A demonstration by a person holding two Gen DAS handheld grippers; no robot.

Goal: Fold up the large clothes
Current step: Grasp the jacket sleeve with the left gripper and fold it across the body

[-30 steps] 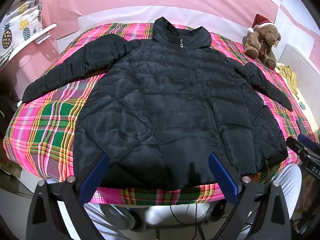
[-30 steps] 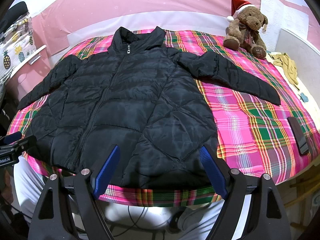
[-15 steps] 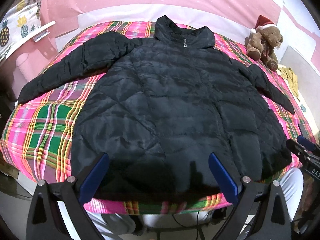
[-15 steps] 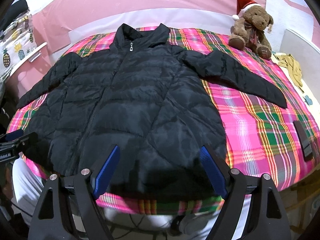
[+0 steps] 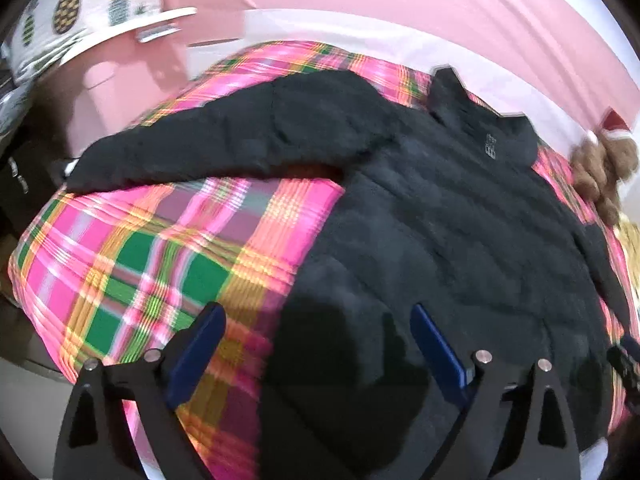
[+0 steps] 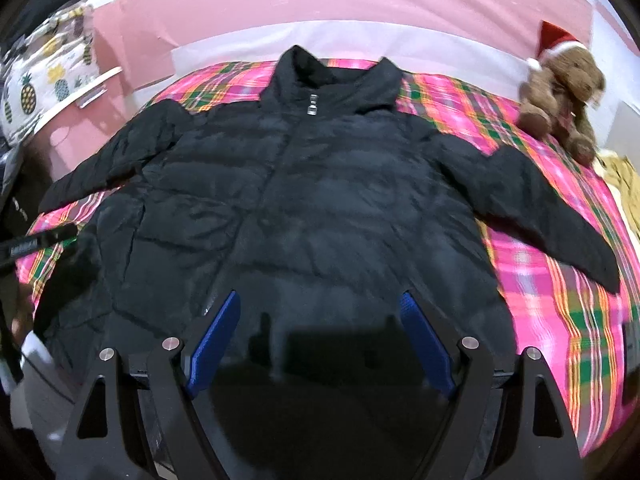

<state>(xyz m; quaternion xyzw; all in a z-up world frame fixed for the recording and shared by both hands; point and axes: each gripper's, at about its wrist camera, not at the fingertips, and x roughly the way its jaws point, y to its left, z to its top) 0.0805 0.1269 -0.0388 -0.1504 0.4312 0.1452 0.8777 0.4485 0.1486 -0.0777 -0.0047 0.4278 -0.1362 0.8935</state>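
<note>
both views are evenly lit from above, colours bright, no glare. the left wrist view is smeared with motion blur, worst on the plaid cover point(image 5: 132, 264) at eight o'clock. the right wrist view is sharper, soft only toward the rim. hard shadows of the fingers fall on the black jacket point(image 6: 320, 208) at six o'clock. fisheye bending curves everything, and dark vignette fills the corners.

Black puffer jacket point(image 6: 320, 200) lies flat, zipped, front up, on plaid bedspread point(image 6: 560, 280), sleeves spread out to both sides. Right gripper point(image 6: 320, 336) over jacket hem, blue pads wide apart, nothing between them. Teddy bear in Santa hat point(image 6: 560, 92) beyond jacket's right sleeve.
</note>
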